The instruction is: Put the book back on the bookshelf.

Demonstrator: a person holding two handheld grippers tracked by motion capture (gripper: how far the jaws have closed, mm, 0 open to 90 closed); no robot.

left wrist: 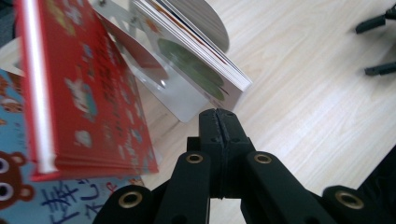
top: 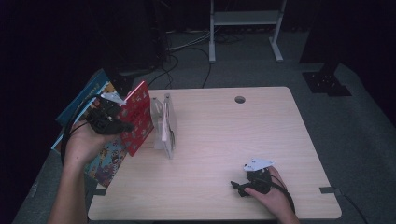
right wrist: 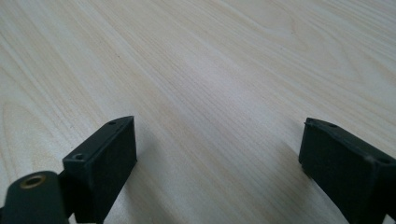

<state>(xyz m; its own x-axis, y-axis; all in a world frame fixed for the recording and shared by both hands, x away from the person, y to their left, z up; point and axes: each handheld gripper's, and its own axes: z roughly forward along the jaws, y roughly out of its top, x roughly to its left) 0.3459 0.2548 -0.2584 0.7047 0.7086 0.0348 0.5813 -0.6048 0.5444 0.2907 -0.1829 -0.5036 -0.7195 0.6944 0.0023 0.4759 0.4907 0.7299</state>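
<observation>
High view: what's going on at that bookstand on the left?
The left gripper, jaws shut with nothing between them, is beside a red picture book leaning near the clear bookstand, which already holds a board book. More books lie at the table's left edge. The right gripper rests open on the bare table.

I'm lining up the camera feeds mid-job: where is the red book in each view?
High view: red book stands left of centre, by the left gripper.
Left gripper view: red book takes up the left side, left of the shut jaws.
Right gripper view: not in it.
Shared landmark: the light wooden table.
</observation>
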